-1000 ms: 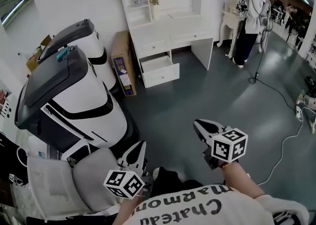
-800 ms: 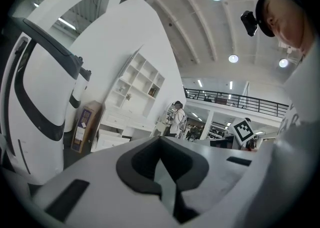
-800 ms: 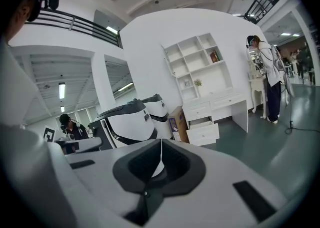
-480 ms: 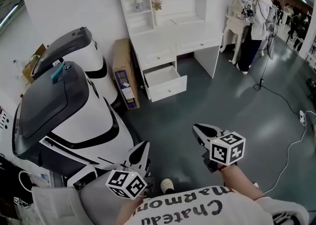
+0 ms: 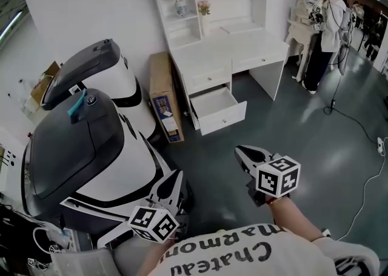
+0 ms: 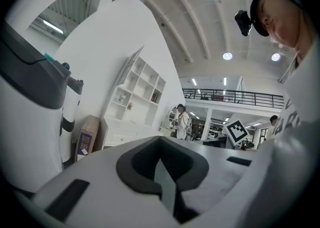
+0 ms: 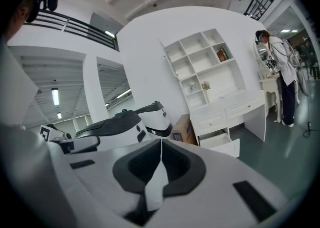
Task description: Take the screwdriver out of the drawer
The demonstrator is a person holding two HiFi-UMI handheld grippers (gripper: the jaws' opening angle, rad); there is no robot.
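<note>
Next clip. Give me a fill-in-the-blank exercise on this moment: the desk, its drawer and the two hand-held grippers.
1. The drawer of the white desk is pulled ____.
2. The left hand-held gripper and the right hand-held gripper both have their jaws ____, with nothing between them.
3. In the head view, the cardboard box stands at the desk's ____ side.

Missing words: out; shut; left
</note>
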